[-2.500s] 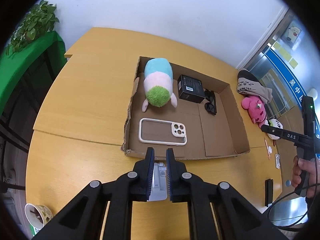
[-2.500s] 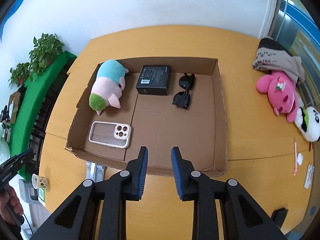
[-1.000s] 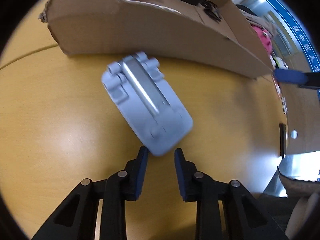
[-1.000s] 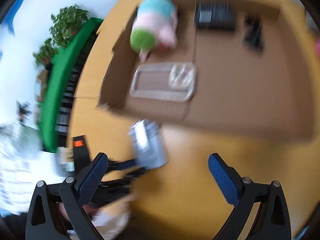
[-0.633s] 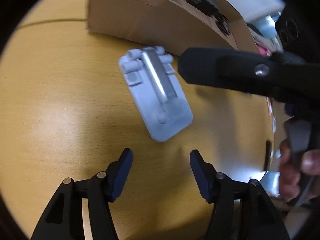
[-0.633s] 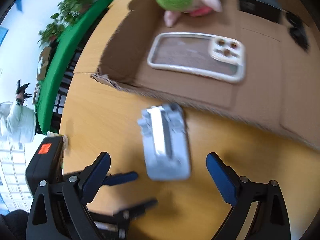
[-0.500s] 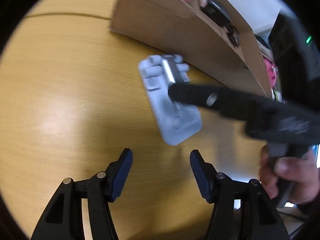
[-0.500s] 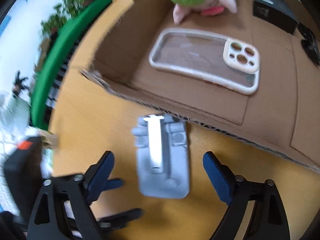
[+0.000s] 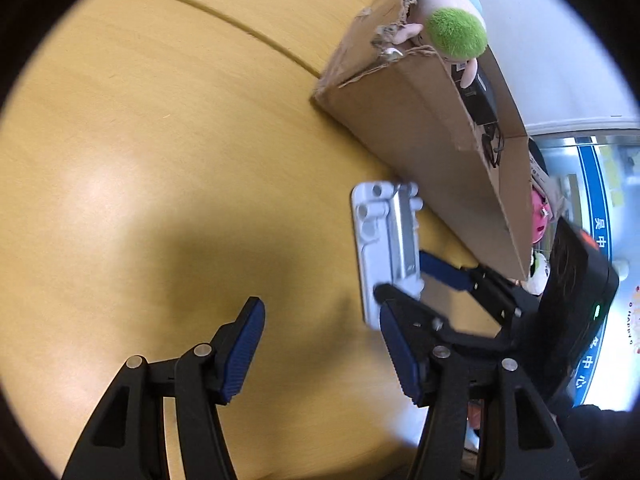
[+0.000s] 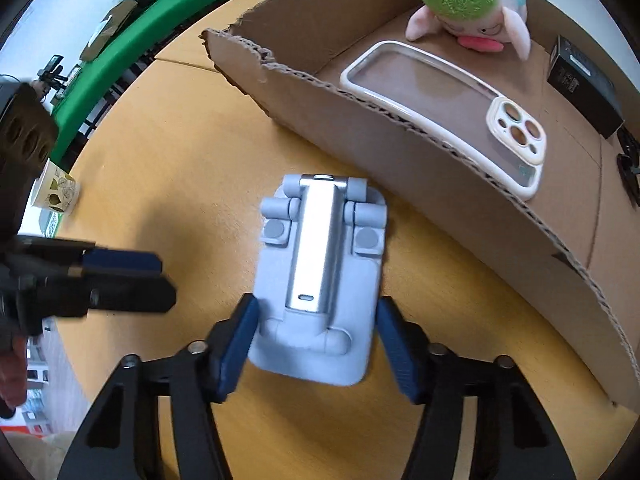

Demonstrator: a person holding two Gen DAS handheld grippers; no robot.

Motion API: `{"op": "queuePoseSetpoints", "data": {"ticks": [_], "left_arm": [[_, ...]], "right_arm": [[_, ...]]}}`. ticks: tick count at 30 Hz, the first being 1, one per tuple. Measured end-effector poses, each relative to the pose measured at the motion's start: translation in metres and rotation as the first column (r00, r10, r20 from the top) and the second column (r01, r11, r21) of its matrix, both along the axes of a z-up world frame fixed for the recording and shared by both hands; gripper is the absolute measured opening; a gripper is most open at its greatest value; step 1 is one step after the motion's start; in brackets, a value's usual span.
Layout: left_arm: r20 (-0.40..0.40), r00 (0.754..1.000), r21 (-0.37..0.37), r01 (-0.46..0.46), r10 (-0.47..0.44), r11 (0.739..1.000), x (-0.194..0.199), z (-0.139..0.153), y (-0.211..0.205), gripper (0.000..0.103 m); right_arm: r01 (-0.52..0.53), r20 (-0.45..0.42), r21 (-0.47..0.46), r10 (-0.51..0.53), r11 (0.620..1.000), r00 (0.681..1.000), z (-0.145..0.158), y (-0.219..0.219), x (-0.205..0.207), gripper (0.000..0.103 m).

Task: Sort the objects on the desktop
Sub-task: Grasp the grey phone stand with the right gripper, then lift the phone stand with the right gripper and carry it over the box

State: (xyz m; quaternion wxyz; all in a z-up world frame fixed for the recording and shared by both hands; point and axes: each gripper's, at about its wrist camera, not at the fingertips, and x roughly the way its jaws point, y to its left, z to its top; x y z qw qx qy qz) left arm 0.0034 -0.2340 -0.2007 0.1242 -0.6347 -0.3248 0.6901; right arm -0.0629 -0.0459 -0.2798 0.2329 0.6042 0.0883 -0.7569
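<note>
right tongs [image 10: 316, 340] now down over the grey phone stand [image 10: 322, 280], jaws closing, blue pads at both long edges of its near end, seemingly just touching, grip not yet proven. a second ago spread wide and high above the desk [image 10: 168, 168]; since then dropped and rolled square to the stand. left tongs [image 9: 320, 348] about half open and empty, nothing between the pads, having let the stand go and drawn off to its side; a second ago nearly shut right at the stand's near end. stand itself lying flat on the desk, just outside the near wall of the cardboard box [image 10: 440, 160], close to it but not clearly touching. meaning for the sort: a handover of the pick from left to right, likely so the stand can be lifted over the wall and set in the box beside the clear phone case [image 10: 440, 108], the plush toy [image 10: 468, 4] and the black carton [image 10: 580, 76] already inside. right tongs pointing steeply down at the desk, aligned along the stand's length toward the box; left tongs tilted less steeply, seen from the right wrist view reaching in level from the stand's far-from-box side, held by a hand [image 10: 12, 376] at the frame edge.
</note>
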Motion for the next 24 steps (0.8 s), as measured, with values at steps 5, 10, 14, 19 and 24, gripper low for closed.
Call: {"op": "queuePoseSetpoints", "data": {"ticks": [5,10,14,19,24], "left_arm": [[0.051,0.999,0.122,0.013,-0.020,0.992,-0.012,-0.017,0.039,0.059],[0.068,0.996,0.230,0.042,-0.059,0.972,-0.026,-0.025,0.067,0.059],[0.068,0.993,0.264,0.071,-0.092,0.962,-0.021,-0.034,0.067,0.052],[0.062,0.993,0.214,0.080,-0.096,0.973,-0.017,-0.033,0.061,0.034],[0.074,0.995,0.191,0.045,-0.060,0.980,-0.012,-0.034,0.049,0.024]], "right_arm": [[0.042,0.072,-0.061,-0.037,0.997,0.997,-0.001,0.032,0.013,0.062],[0.238,0.245,-0.240,-0.179,0.941,0.953,0.003,0.080,0.020,0.049],[0.266,0.282,-0.183,-0.209,0.946,0.936,-0.004,0.087,0.018,0.050],[0.208,0.232,-0.134,-0.174,0.969,0.957,-0.007,0.079,0.017,0.061],[0.104,0.149,-0.068,-0.093,0.992,0.984,-0.004,0.049,0.022,0.087]]}}
